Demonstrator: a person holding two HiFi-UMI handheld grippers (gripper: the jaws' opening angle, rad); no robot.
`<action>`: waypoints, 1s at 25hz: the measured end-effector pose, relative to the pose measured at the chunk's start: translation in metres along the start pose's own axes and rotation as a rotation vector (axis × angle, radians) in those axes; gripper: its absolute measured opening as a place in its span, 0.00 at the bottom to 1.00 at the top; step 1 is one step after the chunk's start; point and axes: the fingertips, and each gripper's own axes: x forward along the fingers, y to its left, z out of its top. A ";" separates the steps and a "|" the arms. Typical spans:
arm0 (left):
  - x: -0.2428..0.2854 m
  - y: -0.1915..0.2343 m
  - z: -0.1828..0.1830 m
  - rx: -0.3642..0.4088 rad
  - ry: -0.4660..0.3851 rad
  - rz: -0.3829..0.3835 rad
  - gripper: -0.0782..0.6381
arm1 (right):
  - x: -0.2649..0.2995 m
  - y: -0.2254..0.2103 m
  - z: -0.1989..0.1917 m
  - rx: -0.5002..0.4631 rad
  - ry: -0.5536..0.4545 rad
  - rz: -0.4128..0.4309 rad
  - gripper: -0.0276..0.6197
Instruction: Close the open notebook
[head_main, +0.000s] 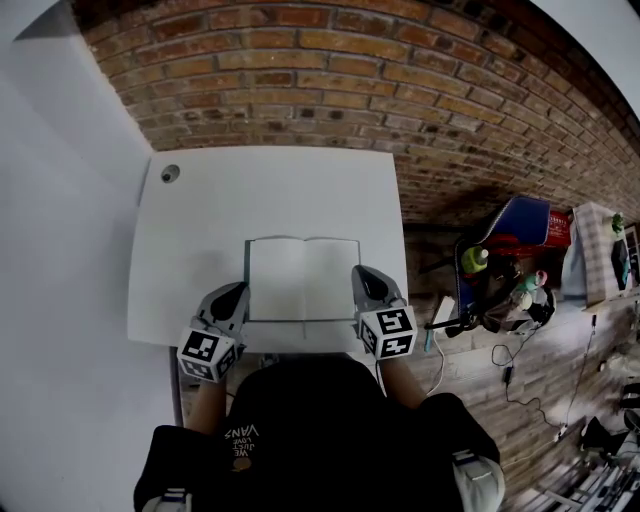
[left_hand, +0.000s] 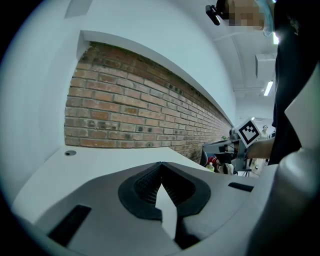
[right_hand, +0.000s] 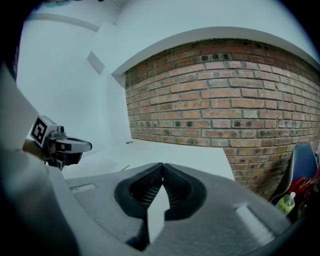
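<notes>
An open notebook (head_main: 303, 278) with blank white pages lies flat on the white table (head_main: 270, 190), close to its near edge. My left gripper (head_main: 231, 300) sits just left of the notebook's left edge, its jaws shut with nothing between them. My right gripper (head_main: 369, 284) sits just right of the notebook's right edge, also shut and empty. In the left gripper view the left gripper (left_hand: 161, 167) has its black pads pressed together. In the right gripper view the right gripper (right_hand: 162, 168) looks the same. The jaws hide the notebook in both gripper views.
A round cable hole (head_main: 170, 173) sits at the table's far left corner. A brick wall (head_main: 330, 80) runs behind the table. To the right, a blue chair (head_main: 525, 228) and floor clutter with bottles (head_main: 476, 259) stand beside the table. A white wall is at the left.
</notes>
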 end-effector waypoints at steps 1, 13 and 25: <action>0.001 0.000 -0.002 -0.002 0.005 0.001 0.13 | 0.002 0.000 -0.003 -0.003 0.010 0.002 0.04; 0.012 0.000 -0.030 -0.021 0.081 -0.001 0.13 | 0.019 0.004 -0.035 -0.015 0.087 0.024 0.04; 0.023 0.003 -0.058 -0.049 0.141 0.014 0.13 | 0.038 0.001 -0.063 -0.044 0.161 0.045 0.04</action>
